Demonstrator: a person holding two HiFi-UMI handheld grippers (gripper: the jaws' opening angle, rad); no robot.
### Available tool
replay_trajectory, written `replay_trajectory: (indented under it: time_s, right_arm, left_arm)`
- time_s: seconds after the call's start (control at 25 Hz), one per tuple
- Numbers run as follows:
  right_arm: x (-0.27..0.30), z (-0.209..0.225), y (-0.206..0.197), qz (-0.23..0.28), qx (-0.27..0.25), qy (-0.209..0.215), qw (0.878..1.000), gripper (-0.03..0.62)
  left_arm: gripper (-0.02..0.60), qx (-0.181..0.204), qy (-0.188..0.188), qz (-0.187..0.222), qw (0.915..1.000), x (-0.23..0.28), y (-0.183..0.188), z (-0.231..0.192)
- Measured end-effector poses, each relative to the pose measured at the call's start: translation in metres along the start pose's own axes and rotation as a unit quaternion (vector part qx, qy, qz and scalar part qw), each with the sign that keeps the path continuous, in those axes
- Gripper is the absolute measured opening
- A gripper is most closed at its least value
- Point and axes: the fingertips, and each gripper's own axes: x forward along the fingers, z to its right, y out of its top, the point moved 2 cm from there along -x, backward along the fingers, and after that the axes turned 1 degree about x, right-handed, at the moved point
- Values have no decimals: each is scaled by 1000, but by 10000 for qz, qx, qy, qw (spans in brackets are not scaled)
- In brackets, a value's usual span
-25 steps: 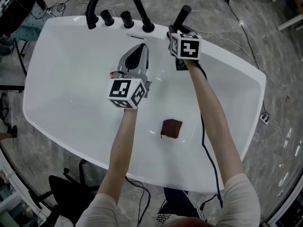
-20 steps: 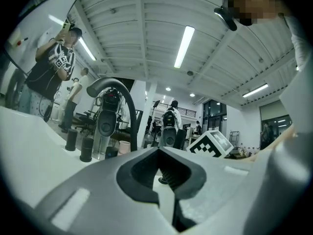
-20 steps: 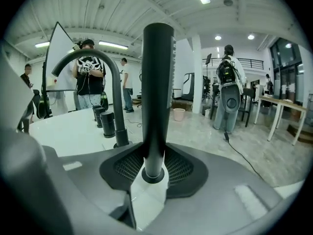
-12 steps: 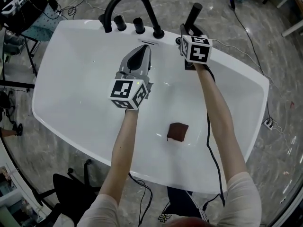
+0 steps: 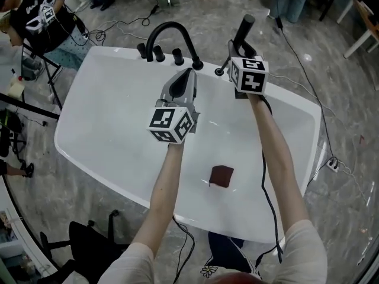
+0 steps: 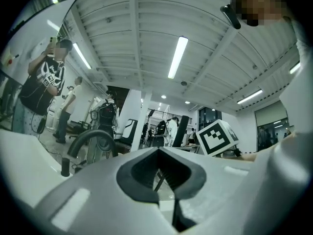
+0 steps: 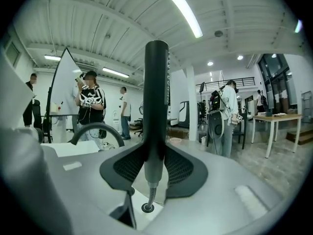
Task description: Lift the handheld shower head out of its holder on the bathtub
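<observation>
The black handheld shower head (image 5: 244,31) stands upright above the far rim of the white bathtub (image 5: 100,123). My right gripper (image 5: 235,51) is shut on its handle (image 7: 156,106). Below the handle a thin metal hose (image 7: 149,194) runs down into the round holder (image 7: 146,208) on the rim. My left gripper (image 5: 189,74) hovers over the tub's middle, left of the right one. Its jaws meet at the tips (image 6: 167,196) with nothing between them. It points toward the black arched faucet (image 5: 172,33).
Three black knobs (image 5: 160,53) stand beside the faucet. A dark brown square pad (image 5: 221,176) lies on the tub floor near me. Cables (image 5: 296,46) trail over the marble floor. People stand at the far left (image 5: 35,16), near a whiteboard (image 7: 63,87).
Both grippers have risen. The right one has carried the shower head upward, so the hose now shows between the handle and the holder. The left gripper stayed shut.
</observation>
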Motion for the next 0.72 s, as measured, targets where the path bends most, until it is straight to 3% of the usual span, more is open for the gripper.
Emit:
replay_trajectory:
  time_s: [0.12,0.28,0.52,0.72]
  right_arm:
    - [-34,-2,33,182,9,34,9998,149]
    - [-96,-8,77,433,-94,40,9990,149]
    - [-199,-6,118,842,489,37,9952,148]
    - [-282,-11,147,1021,459,19,9937,147]
  left_arm:
    - [0,65,2,104,9999,-12,35,23]
    - [0,-166,123,325,9993,-47,82,60]
    - [0,-299,212,414,9985,-98,109,117]
    - [0,-250,74,452,9986,-126,137,171]
